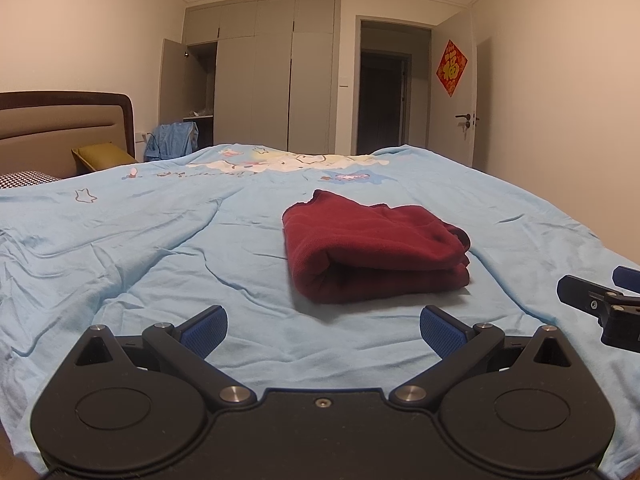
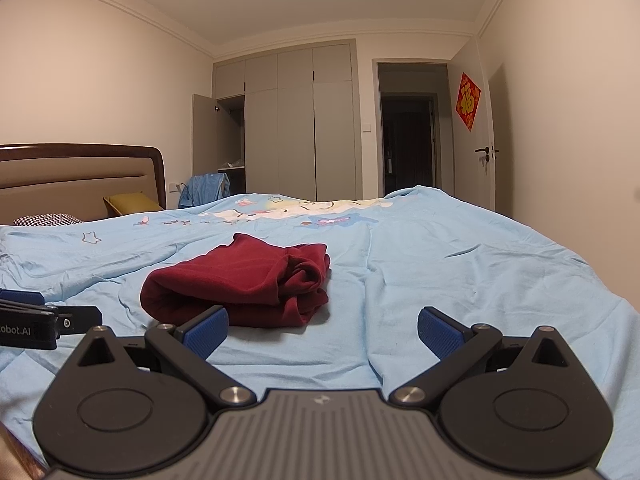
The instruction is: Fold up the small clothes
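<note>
A dark red garment lies folded into a thick bundle on the light blue bedspread. My left gripper hovers just short of its near edge, open, with nothing between the blue pads. In the right wrist view the same red garment sits ahead and to the left. My right gripper is open and empty, its left pad just in front of the bundle's near edge. Each gripper shows at the edge of the other's view: the right gripper and the left gripper.
The bedspread is wrinkled, with a cartoon print at its far side. A brown headboard and pillows stand at the left. Beyond the bed are a grey wardrobe with one door ajar, blue clothing and an open doorway.
</note>
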Demonstrator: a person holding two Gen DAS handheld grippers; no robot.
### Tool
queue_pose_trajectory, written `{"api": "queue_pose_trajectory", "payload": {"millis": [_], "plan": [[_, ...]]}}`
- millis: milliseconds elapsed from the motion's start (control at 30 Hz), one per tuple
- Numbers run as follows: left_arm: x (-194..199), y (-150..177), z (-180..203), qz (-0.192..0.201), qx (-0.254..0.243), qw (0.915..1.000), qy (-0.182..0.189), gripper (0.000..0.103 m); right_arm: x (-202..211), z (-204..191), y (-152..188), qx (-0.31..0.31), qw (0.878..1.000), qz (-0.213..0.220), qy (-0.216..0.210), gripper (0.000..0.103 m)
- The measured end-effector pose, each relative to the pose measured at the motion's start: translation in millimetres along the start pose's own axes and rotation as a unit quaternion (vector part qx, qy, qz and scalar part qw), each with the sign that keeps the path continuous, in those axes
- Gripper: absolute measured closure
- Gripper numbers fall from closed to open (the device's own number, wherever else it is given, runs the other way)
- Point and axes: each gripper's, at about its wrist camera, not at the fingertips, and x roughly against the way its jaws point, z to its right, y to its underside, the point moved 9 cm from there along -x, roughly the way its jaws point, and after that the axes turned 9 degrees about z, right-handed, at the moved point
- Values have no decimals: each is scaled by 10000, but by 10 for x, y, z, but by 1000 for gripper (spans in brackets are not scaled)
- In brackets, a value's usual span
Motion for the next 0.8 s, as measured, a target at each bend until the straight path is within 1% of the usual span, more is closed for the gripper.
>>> {"api": "queue_pose_trajectory", "payload": {"millis": [567,800], "plan": [[-10,9,-38,-70,73,9999,22,1,-16,-22,38,11,10000,-60,8,0],[-38,28,-42,-118,84,9999,23,1,-47,-17,87,-15,9999,-163,2,0]]}}
